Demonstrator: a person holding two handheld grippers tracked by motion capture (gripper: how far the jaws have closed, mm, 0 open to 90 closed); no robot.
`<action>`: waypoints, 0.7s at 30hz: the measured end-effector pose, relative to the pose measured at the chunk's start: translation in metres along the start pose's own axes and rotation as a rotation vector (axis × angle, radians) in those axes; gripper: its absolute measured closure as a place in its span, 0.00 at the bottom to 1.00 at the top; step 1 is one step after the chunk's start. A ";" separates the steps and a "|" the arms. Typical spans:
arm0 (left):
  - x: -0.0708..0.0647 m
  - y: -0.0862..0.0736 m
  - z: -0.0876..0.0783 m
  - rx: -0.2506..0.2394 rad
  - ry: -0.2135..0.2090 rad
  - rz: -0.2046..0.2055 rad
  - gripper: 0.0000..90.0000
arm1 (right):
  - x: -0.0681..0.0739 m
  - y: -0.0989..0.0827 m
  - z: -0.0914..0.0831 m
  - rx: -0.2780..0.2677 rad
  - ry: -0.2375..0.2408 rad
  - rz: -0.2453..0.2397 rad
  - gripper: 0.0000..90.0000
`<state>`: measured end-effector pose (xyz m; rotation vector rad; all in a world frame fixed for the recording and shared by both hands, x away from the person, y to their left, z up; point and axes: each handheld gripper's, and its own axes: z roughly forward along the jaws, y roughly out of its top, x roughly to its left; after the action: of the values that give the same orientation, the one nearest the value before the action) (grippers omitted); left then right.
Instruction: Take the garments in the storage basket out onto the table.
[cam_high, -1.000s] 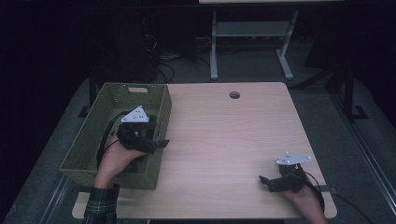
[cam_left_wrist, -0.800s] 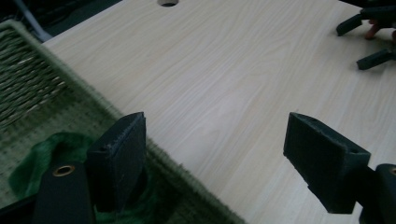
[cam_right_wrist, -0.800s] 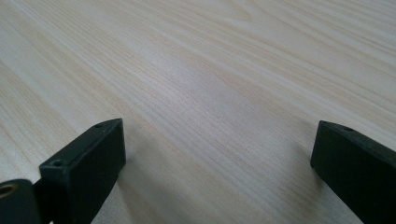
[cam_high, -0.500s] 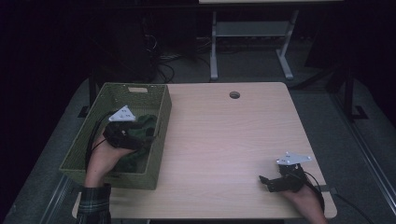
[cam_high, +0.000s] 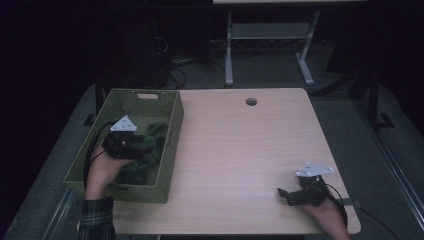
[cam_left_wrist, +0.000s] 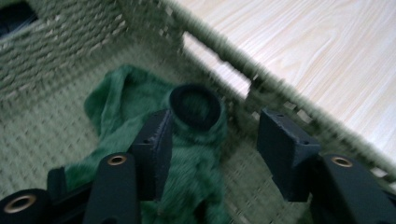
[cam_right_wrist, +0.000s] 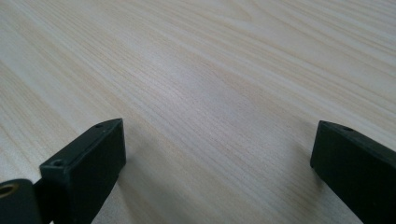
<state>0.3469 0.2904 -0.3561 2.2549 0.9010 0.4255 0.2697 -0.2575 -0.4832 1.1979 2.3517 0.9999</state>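
A green fuzzy cloth (cam_high: 149, 150) lies bunched in the woven green basket (cam_high: 145, 95) at the table's left. My left gripper (cam_high: 131, 146) is down inside the basket over it. In the left gripper view the cloth (cam_left_wrist: 196, 182), with a dark round cuff opening (cam_left_wrist: 195, 106), sits between the jaws of my left gripper (cam_left_wrist: 215, 142). These jaws have just been closing; one pad (cam_left_wrist: 156, 140) touches the cloth and the other stands apart, so it is open. My right gripper (cam_high: 283, 193) rests open near the table's front right, with bare wood between its fingers (cam_right_wrist: 217, 154).
The basket's slotted wall (cam_left_wrist: 243, 79) runs close beside the left gripper's far jaw. The light wooden table (cam_high: 240, 145) has a round cable hole (cam_high: 251, 101) at the back. A metal stand (cam_high: 270, 35) is on the floor behind the table.
My left hand has moved to the left and a little lower inside the basket, onto the green cloth. The right hand has kept still.
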 end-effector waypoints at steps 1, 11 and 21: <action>0.002 -0.001 0.000 0.014 0.002 0.008 0.53 | 0.000 0.000 0.000 0.000 0.000 0.000 0.03; 0.008 -0.011 0.008 0.074 0.007 0.016 0.54 | 0.000 0.000 0.000 0.000 0.000 -0.001 0.03; 0.011 -0.017 0.023 0.150 0.015 0.026 0.54 | 0.000 0.000 0.000 0.000 0.000 0.000 0.03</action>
<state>0.3583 0.2966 -0.3838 2.4048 0.9398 0.3987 0.2696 -0.2575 -0.4831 1.1979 2.3520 0.9998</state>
